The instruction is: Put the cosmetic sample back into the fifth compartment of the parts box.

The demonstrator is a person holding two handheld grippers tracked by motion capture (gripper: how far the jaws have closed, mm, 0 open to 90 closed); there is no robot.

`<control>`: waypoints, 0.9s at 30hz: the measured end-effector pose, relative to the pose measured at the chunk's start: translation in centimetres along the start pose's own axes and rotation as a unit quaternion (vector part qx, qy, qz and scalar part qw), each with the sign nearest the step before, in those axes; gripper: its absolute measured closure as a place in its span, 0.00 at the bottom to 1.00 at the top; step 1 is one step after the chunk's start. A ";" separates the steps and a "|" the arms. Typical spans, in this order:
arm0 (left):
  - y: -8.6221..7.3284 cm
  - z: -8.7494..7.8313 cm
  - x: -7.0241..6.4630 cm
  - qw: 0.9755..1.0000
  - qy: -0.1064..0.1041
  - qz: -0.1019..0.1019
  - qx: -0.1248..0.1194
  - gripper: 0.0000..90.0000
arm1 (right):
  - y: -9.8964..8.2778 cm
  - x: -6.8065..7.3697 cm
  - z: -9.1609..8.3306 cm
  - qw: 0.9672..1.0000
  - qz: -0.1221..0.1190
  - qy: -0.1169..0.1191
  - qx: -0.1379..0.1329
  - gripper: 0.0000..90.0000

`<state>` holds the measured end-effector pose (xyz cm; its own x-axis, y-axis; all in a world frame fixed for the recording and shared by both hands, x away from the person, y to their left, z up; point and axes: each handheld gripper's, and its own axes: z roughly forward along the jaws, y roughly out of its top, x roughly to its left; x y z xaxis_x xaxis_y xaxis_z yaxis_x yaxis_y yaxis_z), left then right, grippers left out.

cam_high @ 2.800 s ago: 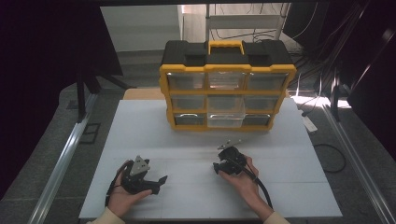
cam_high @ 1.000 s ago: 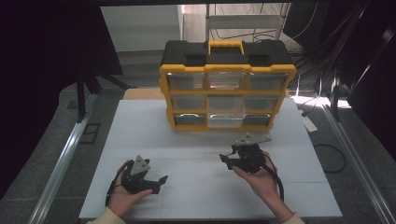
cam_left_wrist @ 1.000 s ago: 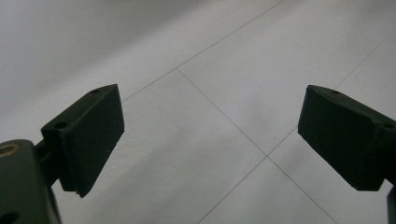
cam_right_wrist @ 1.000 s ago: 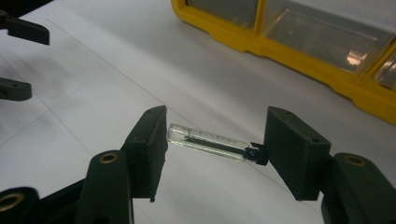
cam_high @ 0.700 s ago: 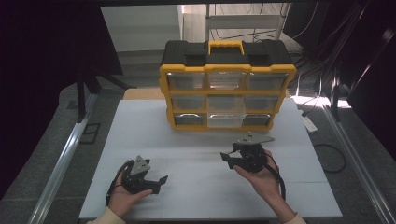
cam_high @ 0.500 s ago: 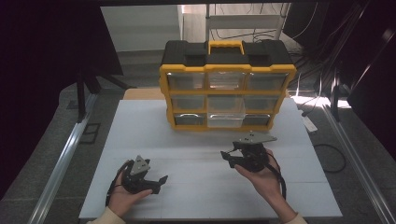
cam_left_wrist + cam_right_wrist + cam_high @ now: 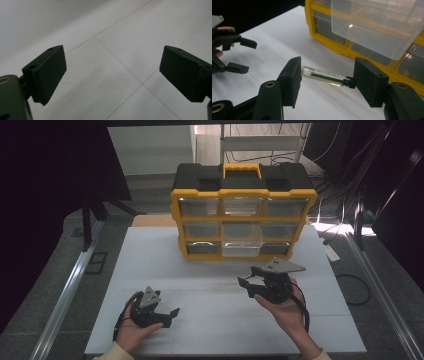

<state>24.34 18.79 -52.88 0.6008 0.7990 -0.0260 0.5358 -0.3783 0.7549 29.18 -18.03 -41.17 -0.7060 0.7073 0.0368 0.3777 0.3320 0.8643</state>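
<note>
Presently: one small glass vial (image 7: 324, 76), dark-capped, pinched end to end between the right gripper (image 7: 325, 78) fingers, above the desk (image 7: 210, 265) near the yellow drawer organiser (image 7: 243, 210). Left gripper (image 7: 112, 72) fingers spread, empty. Risk: an endwise grip may let the vial pivot or slip.

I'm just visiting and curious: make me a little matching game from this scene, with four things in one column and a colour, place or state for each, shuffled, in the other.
Things:
1. left gripper
2. right gripper
3. glass vial
4. organiser

Descriptions:
A. yellow and black, with clear drawers
B. jaws apart, nothing between them
C. lies lengthwise between two jaws, with a black cap
D. jaws closed on a small tube

Pairs: 1-B, 2-D, 3-C, 4-A
</note>
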 end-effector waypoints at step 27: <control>0.0 0.0 0.0 1.000 0.001 0.000 0.001 0.09 | 1.8 0.2 -1.8 0.998 0.001 -0.010 -0.062 0.45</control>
<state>24.34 18.80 -52.88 0.6000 0.7996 -0.0254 0.5371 -0.3791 0.7536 28.62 -18.45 -38.69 -0.6931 0.7202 0.0296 0.3013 0.2522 0.9196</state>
